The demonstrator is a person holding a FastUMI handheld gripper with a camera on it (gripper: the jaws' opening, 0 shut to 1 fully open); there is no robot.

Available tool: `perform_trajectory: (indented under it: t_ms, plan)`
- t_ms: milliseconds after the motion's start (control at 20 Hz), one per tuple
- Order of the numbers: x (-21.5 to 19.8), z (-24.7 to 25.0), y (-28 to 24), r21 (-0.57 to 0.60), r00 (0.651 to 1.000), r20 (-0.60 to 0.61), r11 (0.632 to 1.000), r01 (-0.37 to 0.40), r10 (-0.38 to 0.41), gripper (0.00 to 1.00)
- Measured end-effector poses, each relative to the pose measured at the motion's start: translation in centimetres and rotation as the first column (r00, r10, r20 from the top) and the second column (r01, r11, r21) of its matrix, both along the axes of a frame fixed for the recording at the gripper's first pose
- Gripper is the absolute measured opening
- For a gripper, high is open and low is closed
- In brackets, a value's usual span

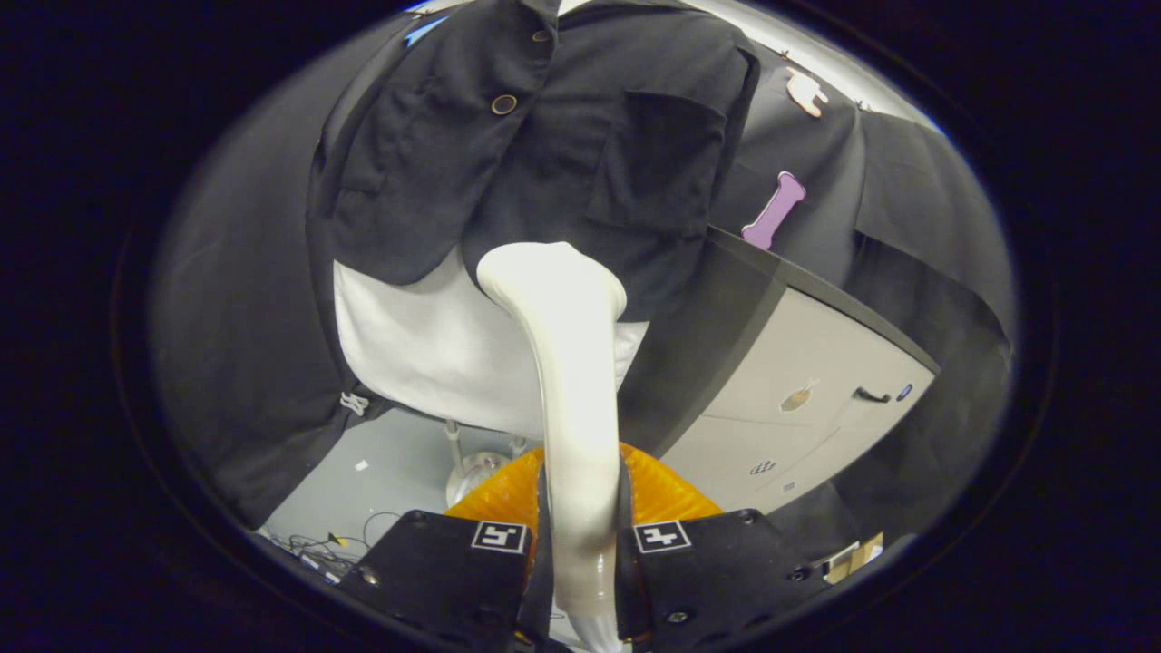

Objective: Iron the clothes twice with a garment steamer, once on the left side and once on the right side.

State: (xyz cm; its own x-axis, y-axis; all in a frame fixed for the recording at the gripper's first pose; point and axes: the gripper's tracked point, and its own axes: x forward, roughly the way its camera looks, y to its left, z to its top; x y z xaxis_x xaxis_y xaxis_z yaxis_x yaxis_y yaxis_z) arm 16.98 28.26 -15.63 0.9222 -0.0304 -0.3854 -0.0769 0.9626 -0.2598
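The gripper (580, 535) is clenching the white garment steamer (571, 363) mid-frame, its head pressing the dark shirt's (544, 154) lower hem; it should be gliding slowly, staying flat against the cloth.

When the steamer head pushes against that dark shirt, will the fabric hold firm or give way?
Probably give way: the dark shirt hangs loosely with soft folds, so it looks floppy. The white garment under it may add little backing. The garment steamer, clamped between the gripper fingers, looks rigid, so the fabric will likely swing or bunch.
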Motion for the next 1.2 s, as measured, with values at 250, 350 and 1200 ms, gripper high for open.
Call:
perform_trajectory:
  t_ms: [250,350,1200]
  plan:
    - [-2.1,7.7,2.3,0.087,0.991,0.129,0.995,-0.049,0.037,0.30]
    - [-3.4,12.6,4.1,0.106,0.978,0.202,0.991,-0.082,0.059,0.30]
    - [-3.5,45.7,18.1,0.078,0.754,0.632,0.953,-0.293,0.180,0.30]
